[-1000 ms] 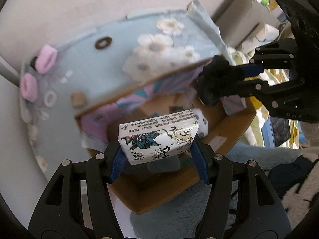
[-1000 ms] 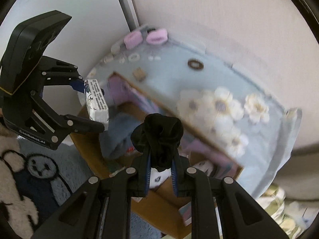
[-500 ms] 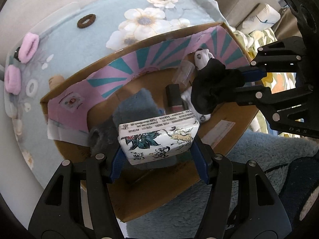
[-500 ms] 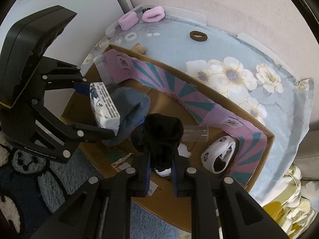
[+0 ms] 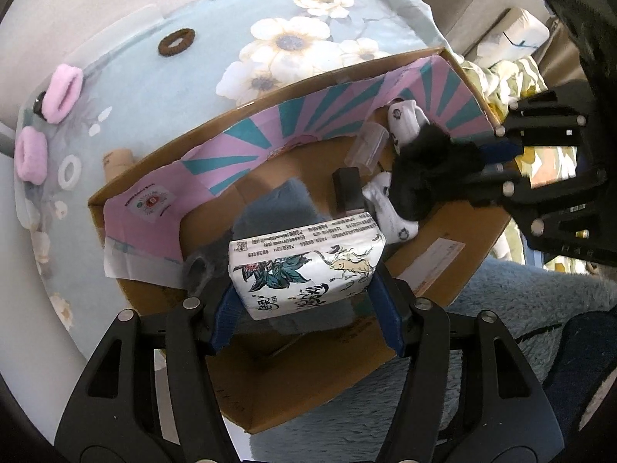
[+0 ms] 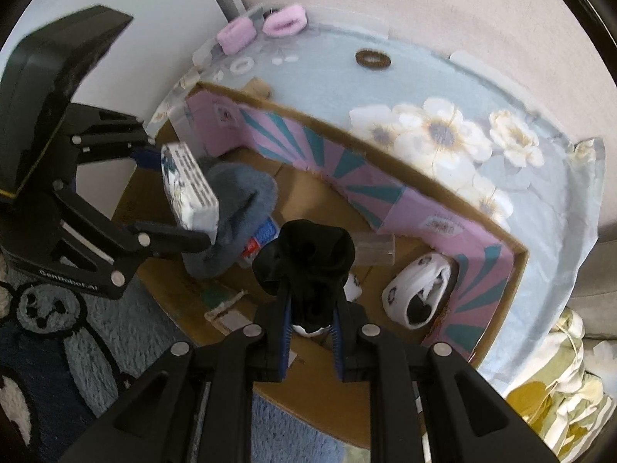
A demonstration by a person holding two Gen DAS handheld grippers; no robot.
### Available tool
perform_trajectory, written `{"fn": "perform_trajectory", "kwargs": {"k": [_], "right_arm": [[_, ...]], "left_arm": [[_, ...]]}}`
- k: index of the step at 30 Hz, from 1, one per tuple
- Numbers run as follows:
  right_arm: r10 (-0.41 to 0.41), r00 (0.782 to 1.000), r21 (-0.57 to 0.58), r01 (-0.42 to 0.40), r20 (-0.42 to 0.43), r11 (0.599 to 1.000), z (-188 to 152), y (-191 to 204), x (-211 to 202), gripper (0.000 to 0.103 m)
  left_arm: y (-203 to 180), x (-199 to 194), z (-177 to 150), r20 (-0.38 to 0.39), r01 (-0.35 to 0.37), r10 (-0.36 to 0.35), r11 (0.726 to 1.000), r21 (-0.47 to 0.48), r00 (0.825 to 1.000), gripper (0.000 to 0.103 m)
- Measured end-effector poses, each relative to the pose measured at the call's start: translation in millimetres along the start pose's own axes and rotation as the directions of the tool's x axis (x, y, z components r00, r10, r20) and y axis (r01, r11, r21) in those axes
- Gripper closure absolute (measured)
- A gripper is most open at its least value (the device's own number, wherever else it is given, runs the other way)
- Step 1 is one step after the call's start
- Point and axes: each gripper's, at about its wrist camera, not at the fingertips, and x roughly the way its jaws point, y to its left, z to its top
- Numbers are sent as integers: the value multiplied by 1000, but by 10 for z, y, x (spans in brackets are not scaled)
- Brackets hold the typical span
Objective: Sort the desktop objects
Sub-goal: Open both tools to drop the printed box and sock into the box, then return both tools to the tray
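1. The left gripper (image 5: 306, 301), lower centre of its view, was opening, the tissue pack (image 5: 304, 266) between its pads, apparently touching them still, over the box (image 5: 443, 247).
2. The right gripper (image 6: 310, 328) was opening around a black scrunchie (image 6: 304, 258).
3. Only the right view showed a snack packet (image 6: 262, 237) under the blue cloth (image 6: 235, 208).

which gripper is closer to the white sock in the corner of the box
Right. The right gripper, jaws opening around a black scrunchie, hangs just beside the white sock. The left gripper, jaws opening around a tissue pack, is at the box's far end.
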Motion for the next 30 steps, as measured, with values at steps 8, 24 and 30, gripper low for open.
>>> {"fn": "perform_trajectory", "kwargs": {"k": [8, 24, 30], "right_arm": [[33, 999, 112, -36, 29, 993, -38, -194, -87, 18], [111, 981, 106, -129, 156, 986, 38, -209, -245, 0], [123, 984, 86, -134, 126, 987, 125, -170, -331, 0]], "left_arm": [[82, -189, -6, 55, -6, 9, 999, -52, 998, 0], [418, -562, -110, 214, -7, 47, 983, -181, 976, 0], [645, -763, -160, 269, -42, 117, 962, -269, 956, 0]]}}
